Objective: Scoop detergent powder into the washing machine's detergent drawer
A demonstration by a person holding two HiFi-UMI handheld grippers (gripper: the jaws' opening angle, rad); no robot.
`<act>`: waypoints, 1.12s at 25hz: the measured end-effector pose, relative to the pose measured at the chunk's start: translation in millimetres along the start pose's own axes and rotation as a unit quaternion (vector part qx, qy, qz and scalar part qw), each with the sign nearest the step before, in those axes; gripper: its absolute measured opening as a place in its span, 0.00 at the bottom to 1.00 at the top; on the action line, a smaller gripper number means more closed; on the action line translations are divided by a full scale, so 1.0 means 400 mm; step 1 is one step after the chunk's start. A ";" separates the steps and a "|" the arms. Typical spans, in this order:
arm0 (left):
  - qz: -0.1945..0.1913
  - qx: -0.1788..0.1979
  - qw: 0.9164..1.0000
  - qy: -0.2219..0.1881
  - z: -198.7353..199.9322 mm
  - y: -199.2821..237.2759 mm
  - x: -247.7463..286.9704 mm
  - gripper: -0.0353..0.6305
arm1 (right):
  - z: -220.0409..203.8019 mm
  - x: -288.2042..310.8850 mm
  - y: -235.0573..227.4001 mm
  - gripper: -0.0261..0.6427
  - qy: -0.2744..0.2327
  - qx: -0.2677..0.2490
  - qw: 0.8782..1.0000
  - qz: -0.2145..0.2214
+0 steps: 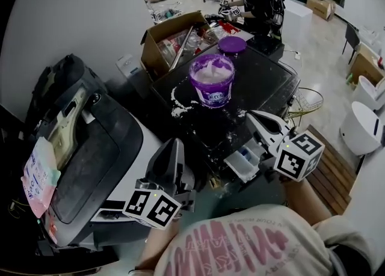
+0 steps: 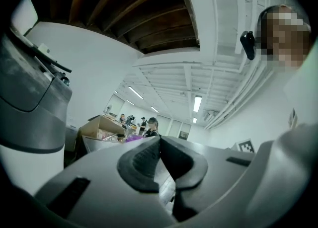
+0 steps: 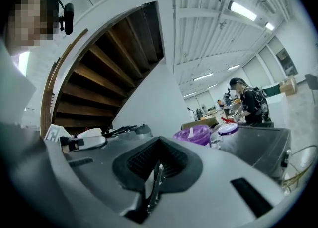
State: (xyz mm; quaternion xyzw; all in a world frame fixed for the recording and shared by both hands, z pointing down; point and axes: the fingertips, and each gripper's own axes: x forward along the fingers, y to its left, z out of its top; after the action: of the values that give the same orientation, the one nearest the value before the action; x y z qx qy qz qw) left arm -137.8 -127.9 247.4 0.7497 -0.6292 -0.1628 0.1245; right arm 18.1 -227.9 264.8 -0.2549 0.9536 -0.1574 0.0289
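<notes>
We hold the left gripper [image 1: 173,148] and right gripper [image 1: 252,118] shut, empty. The tub [image 1: 212,79] stands open on the washer [image 1: 267,82], spilled powder [image 1: 178,107] beside it. The drawer [image 1: 243,160] is out, near right. Scooping likely remains.

On the washing machine top [image 1: 271,85], detergent tub [image 1: 212,80]; relative to that tub: lid [image 1: 231,44] just behind, cardboard box [image 1: 171,43] behind and leftward, spilled powder [image 1: 179,103] at front-left, detergent drawer [image 1: 243,159] in front, nearer the person
</notes>
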 end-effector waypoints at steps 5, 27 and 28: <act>0.022 0.007 1.000 -0.015 -0.022 -0.007 0.033 0.06 | -0.009 0.009 -0.060 0.04 0.001 -0.009 1.000 0.019; 0.005 0.011 0.998 0.062 -0.031 0.154 0.218 0.06 | -0.030 0.160 -0.268 0.11 0.018 0.052 0.998 -0.038; 0.002 0.013 0.998 0.068 -0.022 0.172 0.234 0.06 | -0.014 0.182 -0.273 0.14 0.024 0.042 0.998 -0.041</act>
State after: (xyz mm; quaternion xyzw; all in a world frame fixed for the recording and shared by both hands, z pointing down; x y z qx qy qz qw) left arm -181.7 -232.4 274.2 0.7593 -0.6228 -0.1035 0.1575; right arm 6.0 -351.8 306.5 -0.2885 0.9355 -0.2039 0.0105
